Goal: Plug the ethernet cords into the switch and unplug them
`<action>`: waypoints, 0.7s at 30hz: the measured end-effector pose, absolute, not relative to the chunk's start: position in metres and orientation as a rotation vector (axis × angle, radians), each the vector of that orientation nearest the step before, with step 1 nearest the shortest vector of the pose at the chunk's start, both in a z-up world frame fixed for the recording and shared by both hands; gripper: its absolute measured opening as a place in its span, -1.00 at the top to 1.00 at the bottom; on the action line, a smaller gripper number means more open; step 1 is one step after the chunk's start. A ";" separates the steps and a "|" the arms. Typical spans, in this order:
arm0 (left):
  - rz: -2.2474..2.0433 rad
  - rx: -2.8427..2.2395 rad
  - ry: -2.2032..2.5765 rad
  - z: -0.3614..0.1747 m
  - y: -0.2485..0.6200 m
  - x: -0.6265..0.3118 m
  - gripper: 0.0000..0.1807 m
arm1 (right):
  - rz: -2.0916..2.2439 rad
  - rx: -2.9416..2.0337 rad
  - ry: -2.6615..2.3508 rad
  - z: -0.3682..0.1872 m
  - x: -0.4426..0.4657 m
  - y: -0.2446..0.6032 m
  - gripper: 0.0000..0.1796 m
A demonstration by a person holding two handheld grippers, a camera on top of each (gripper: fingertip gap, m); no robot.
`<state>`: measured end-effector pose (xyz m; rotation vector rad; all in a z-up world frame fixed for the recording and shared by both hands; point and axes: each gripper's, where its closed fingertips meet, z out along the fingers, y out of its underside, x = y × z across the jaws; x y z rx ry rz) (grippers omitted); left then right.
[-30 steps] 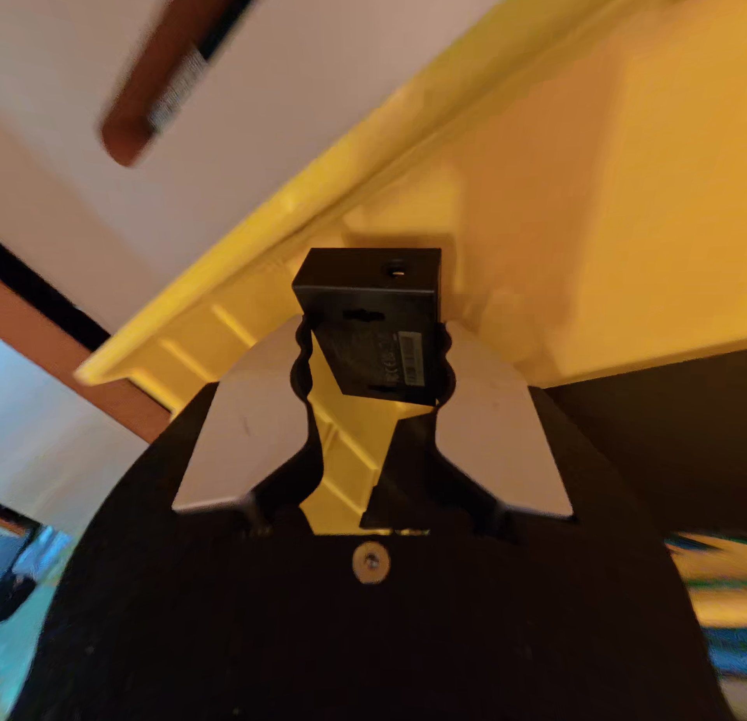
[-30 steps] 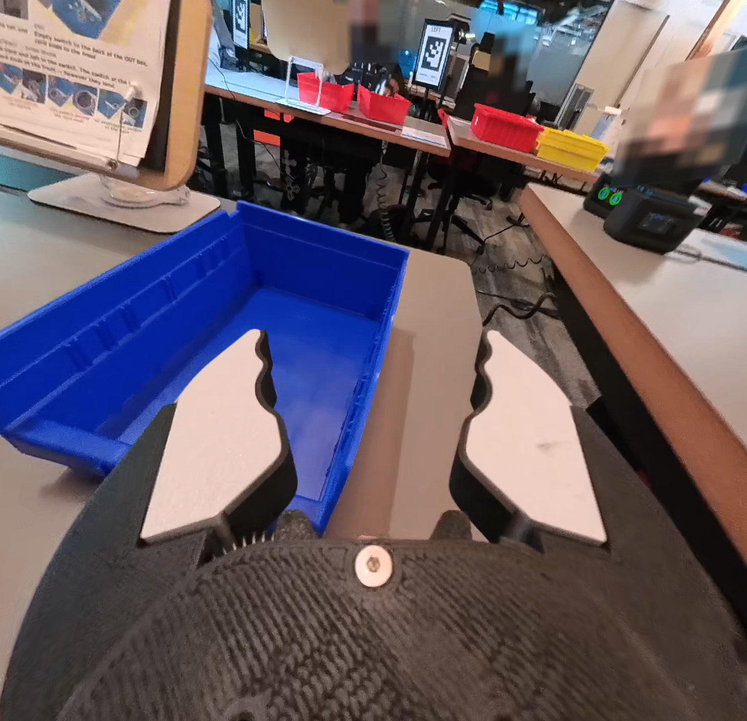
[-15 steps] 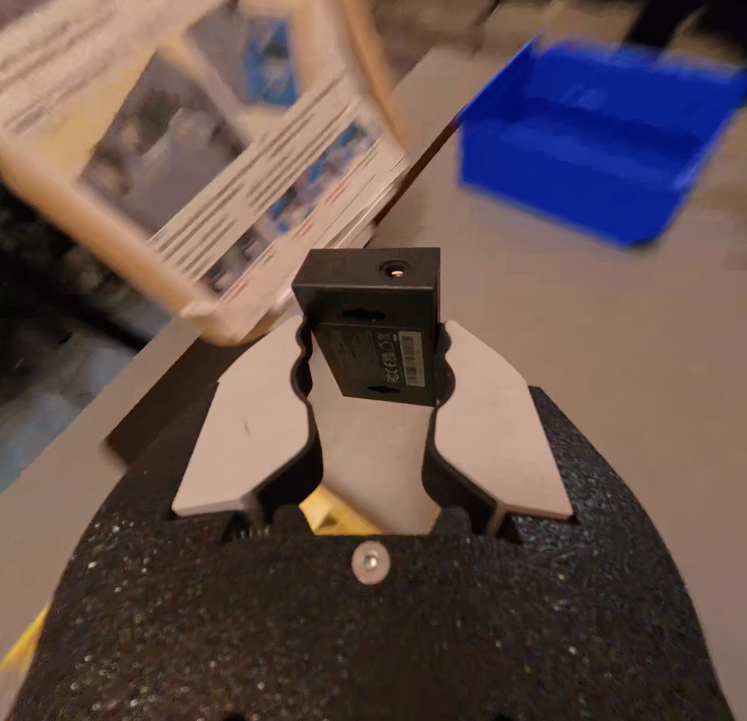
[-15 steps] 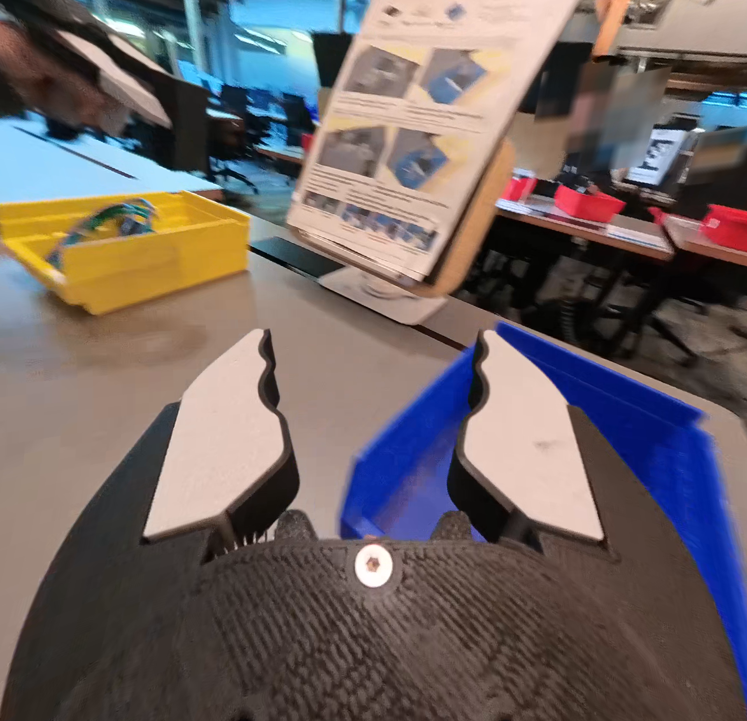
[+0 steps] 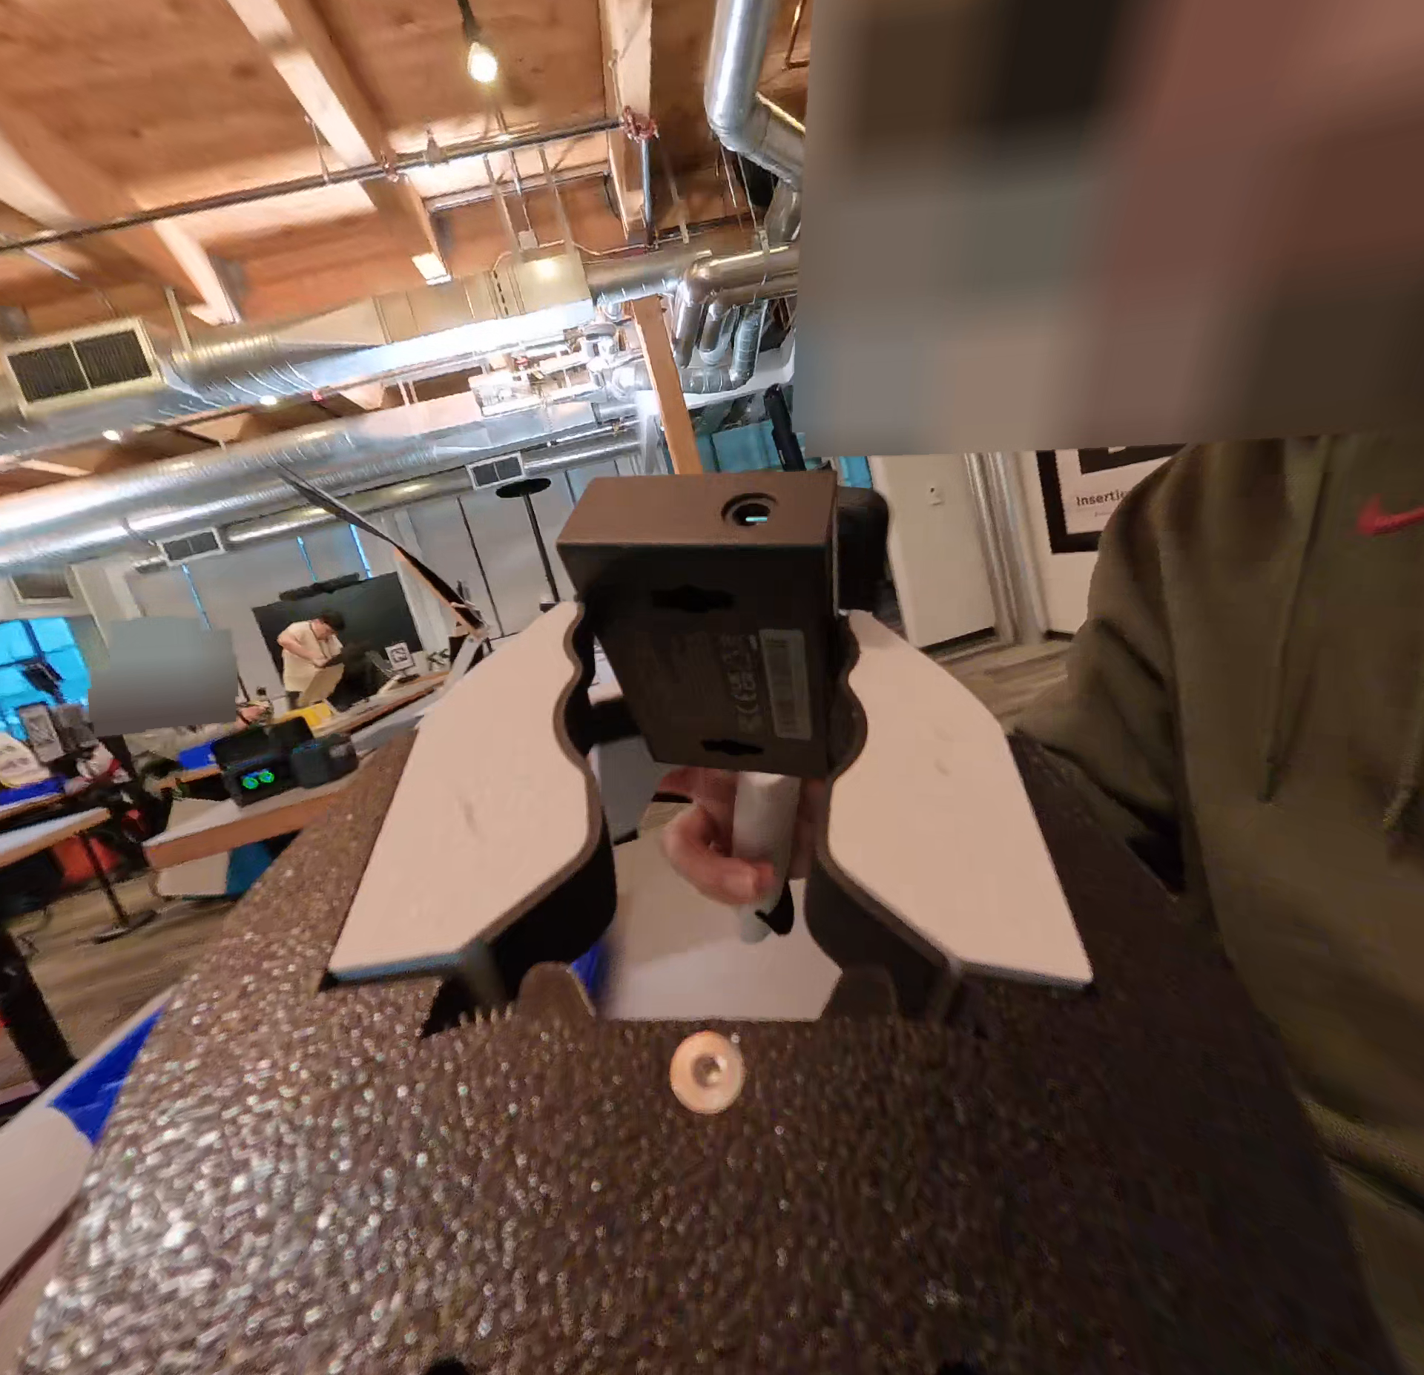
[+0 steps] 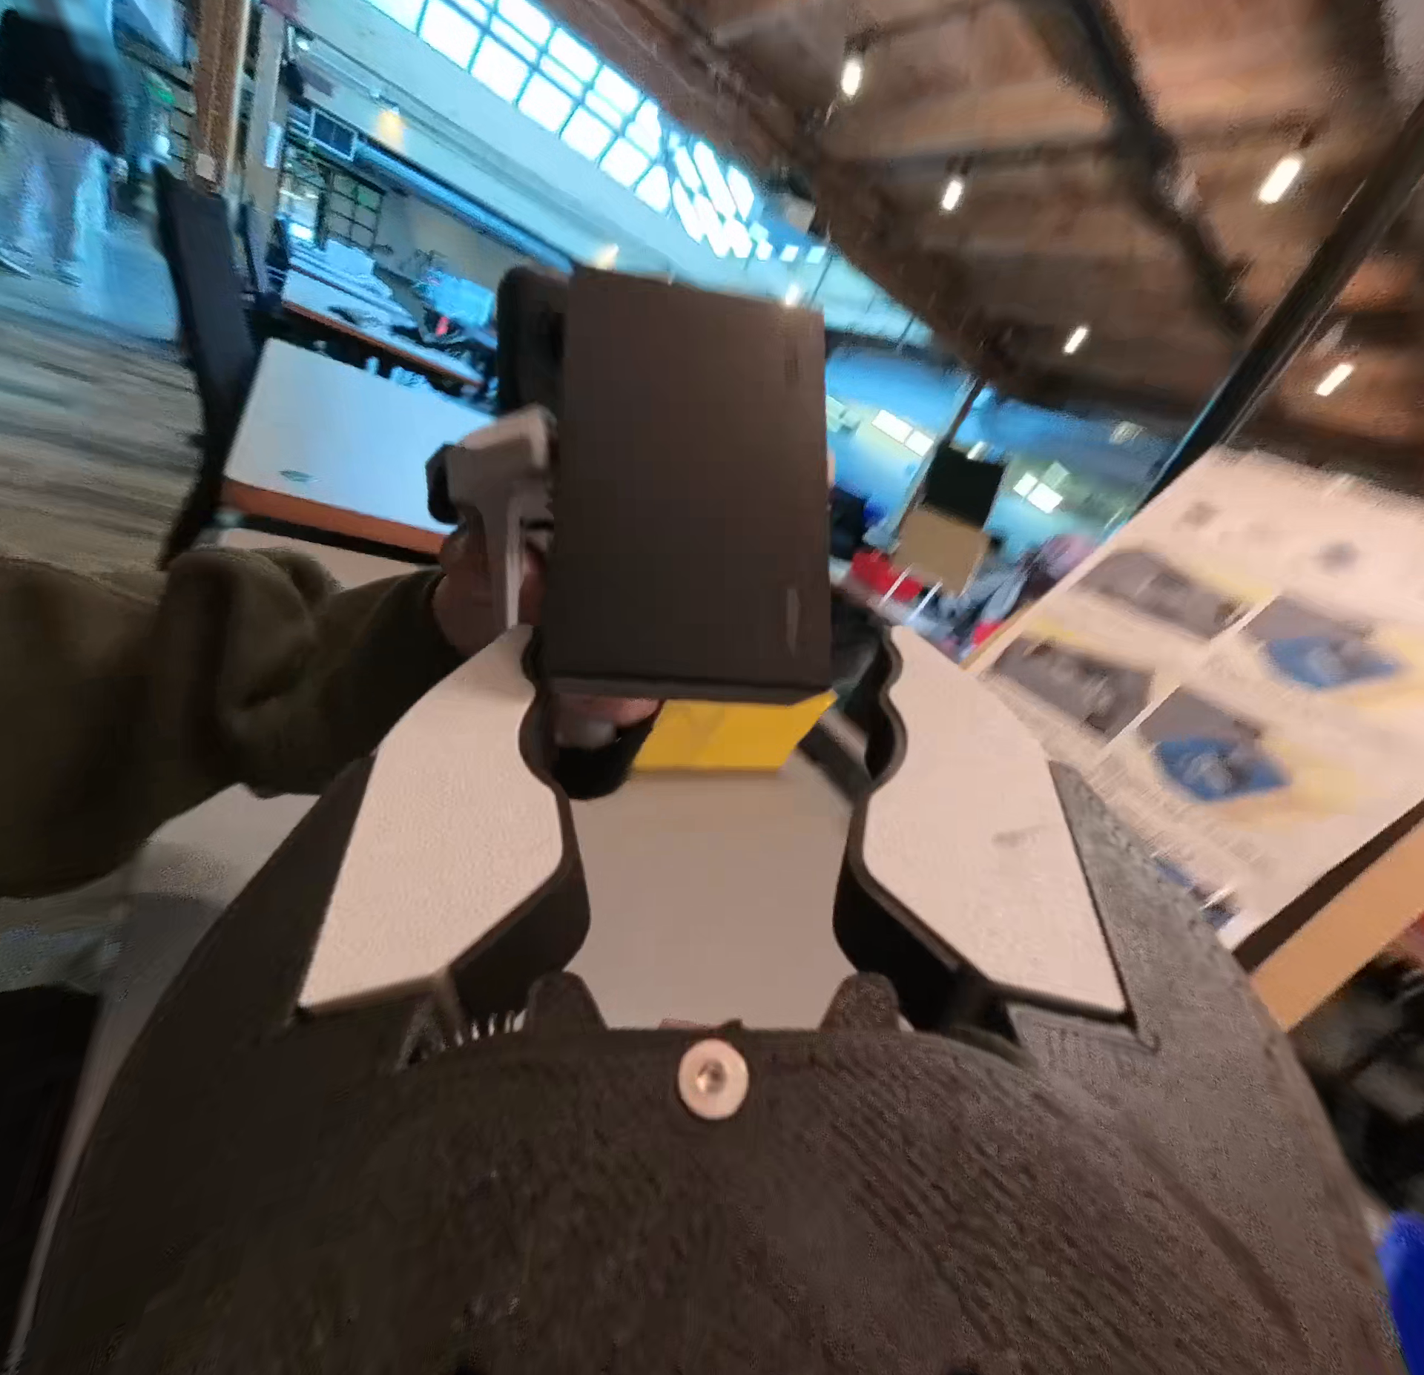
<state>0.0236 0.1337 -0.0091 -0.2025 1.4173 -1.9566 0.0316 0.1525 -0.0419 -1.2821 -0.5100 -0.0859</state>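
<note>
My left gripper (image 5: 709, 644) is shut on the black switch (image 5: 717, 629) and holds it up in the air, label side toward its camera. In the right wrist view the switch (image 6: 686, 490) stands upright with its near end between the fingertips of my right gripper (image 6: 709, 644). That gripper's jaws stand apart, with a gap on the right side of the switch. One grey finger of the left gripper (image 6: 501, 475) shows on the switch's left edge. No ethernet cords are in view.
A person in an olive sweatshirt (image 5: 1233, 721) stands close. Their hand (image 5: 724, 852) grips a white handle behind the switch. A yellow bin (image 6: 724, 729) sits on the grey table (image 6: 693, 876), an instruction board (image 6: 1194, 683) at right, and a blue bin corner (image 5: 100, 1091) low left.
The left gripper has carried the switch from the yellow bin, over the table, up into the air. The right gripper has swung from the blue bin to face it, its fingertips now around the switch's end.
</note>
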 end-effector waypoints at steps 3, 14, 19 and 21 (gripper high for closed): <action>-1.923 -0.165 1.443 -0.006 0.121 0.013 0.35 | -0.202 -1.198 -0.620 -0.027 0.011 0.138 0.20; -2.008 -0.106 1.394 -0.003 0.116 0.010 0.35 | 0.000 -1.216 -0.618 -0.029 0.003 0.139 0.16; -2.016 -0.385 1.465 -0.019 0.135 0.028 0.36 | -0.267 -1.243 -0.661 -0.037 0.040 0.147 0.19; -1.968 -0.485 1.497 -0.024 0.146 0.031 0.32 | -0.429 -1.229 -0.719 -0.042 0.053 0.146 0.17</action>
